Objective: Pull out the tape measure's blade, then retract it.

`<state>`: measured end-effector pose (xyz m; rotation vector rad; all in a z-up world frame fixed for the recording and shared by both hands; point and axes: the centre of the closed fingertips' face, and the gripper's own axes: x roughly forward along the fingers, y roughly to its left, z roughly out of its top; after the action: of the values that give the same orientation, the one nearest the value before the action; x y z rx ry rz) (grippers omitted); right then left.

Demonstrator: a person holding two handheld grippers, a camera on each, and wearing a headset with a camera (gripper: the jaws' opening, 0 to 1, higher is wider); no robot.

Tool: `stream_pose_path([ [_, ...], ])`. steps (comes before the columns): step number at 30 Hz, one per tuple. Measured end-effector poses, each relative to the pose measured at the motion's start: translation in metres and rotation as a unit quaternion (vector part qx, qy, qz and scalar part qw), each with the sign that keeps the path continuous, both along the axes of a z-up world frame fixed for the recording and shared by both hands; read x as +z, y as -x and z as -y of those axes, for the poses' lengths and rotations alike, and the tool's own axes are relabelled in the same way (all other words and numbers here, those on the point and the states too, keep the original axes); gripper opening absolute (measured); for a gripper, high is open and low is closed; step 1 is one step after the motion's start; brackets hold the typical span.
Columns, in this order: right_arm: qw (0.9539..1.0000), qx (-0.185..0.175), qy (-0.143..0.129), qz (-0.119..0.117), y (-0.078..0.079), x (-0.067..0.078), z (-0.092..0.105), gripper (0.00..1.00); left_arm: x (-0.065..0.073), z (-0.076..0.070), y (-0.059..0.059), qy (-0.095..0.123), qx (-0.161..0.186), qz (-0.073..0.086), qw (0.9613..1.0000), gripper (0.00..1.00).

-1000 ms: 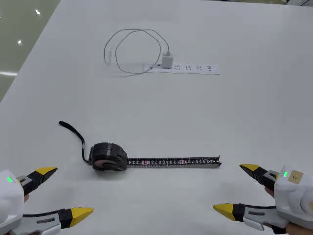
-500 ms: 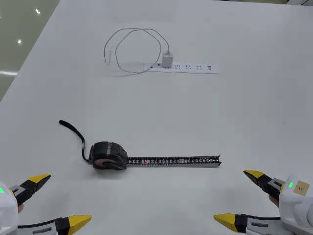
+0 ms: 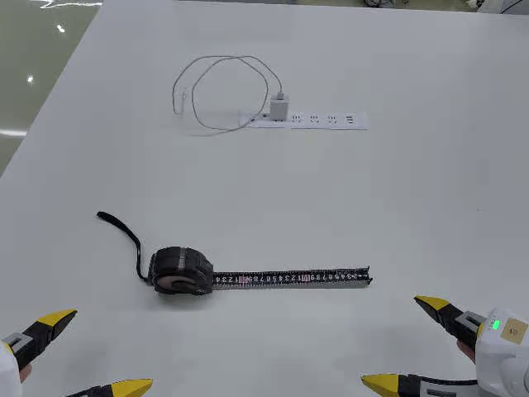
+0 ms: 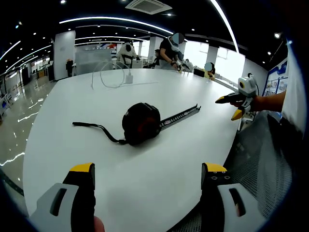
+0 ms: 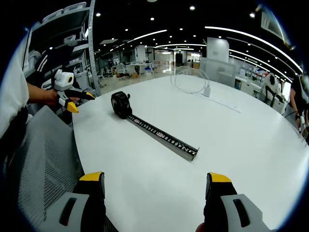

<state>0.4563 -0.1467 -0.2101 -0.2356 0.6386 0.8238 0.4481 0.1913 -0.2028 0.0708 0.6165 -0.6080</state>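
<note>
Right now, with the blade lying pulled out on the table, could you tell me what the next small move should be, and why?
Probably bring the left gripper forward to the tape measure's case to steady it for retracting. The blade lies extended toward the right gripper, both grippers' jaws are open and hold nothing, and the case sits nearer the left one.

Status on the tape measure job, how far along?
Done: blade lies pulled out of the tape measure case on the table. In hand: nothing; left gripper and right gripper are open, clear of it. Left: retract the blade.
</note>
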Motion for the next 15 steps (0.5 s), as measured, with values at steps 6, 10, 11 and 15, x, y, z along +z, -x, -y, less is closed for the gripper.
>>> stream_pose_path([
  [6, 1.0, 0.0, 0.0, -0.001, 0.0009, -0.0009, 0.0012, 0.85, -0.005, -0.0028, 0.004, 0.01, 0.009, -0.01, 0.9999, 0.9],
  [10, 1.0, -0.002, -0.001, -0.003, 0.0013, -0.0018, 0.0012, 0.86, -0.0028, -0.0037, 0.0047, 0.009, 0.01, -0.009, 0.9999, 0.91],
  [11, 1.0, -0.002, -0.002, -0.003, 0.0018, -0.0021, 0.0009, 0.86, -0.002, -0.0041, 0.0045, 0.01, 0.011, -0.009, 0.9998, 0.91],
  [15, 1.0, 0.0, -0.001, -0.004, 0.0029, -0.0025, 0.0003, 0.86, -0.0008, -0.0043, 0.0037, 0.01, 0.012, -0.007, 0.9999, 0.91],
])
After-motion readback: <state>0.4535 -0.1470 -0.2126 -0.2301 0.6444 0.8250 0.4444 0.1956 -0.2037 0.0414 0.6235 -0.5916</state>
